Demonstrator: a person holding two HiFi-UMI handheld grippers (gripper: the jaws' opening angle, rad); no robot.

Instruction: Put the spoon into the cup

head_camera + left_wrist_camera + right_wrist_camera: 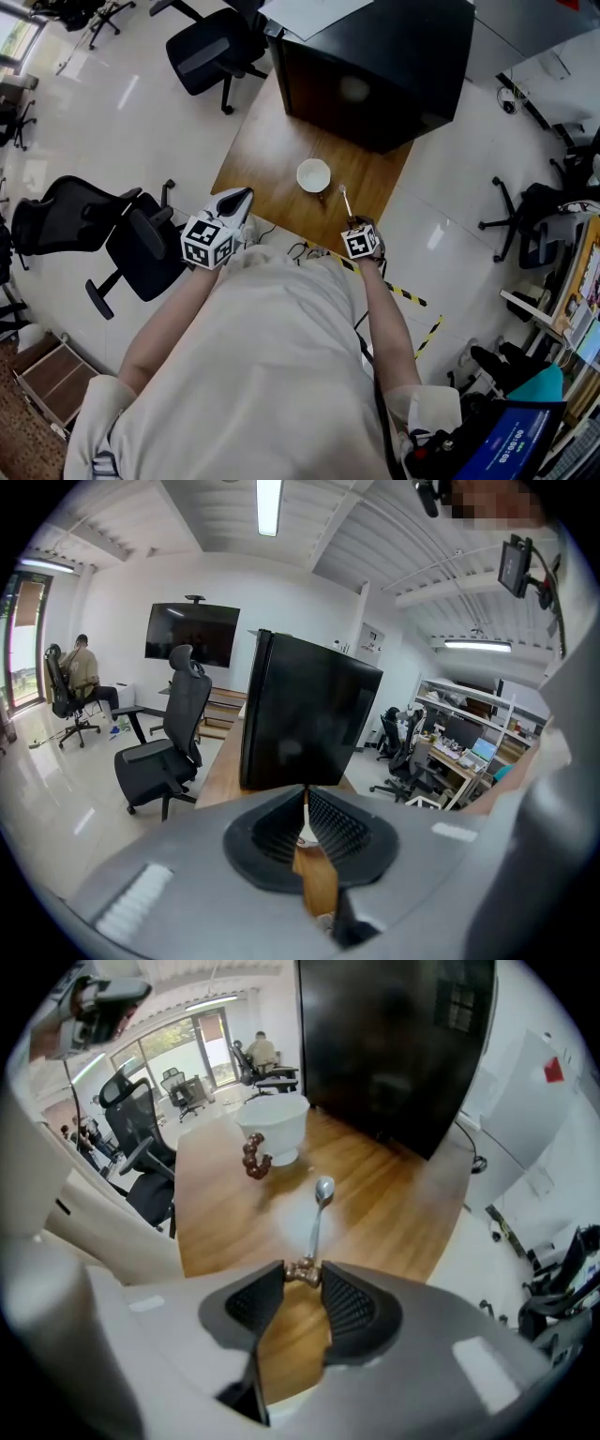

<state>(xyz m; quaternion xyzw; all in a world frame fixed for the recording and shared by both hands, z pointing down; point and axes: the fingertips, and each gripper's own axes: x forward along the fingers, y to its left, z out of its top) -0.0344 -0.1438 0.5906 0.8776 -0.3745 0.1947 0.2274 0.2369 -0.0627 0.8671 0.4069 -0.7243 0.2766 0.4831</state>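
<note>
A white cup with a brown beaded handle stands near the middle of the wooden table. To its right lies a metal spoon, bowl end pointing away from me. My right gripper is shut on the brown beaded end of the spoon's handle, pointing steeply down at the table's near edge. My left gripper hovers at the table's near left edge, jaws together with nothing between them; a sliver of the cup shows past them.
A big black cabinet fills the far end of the table. Black office chairs stand at the far left and beside me on the left. Yellow-black tape marks the floor at the right.
</note>
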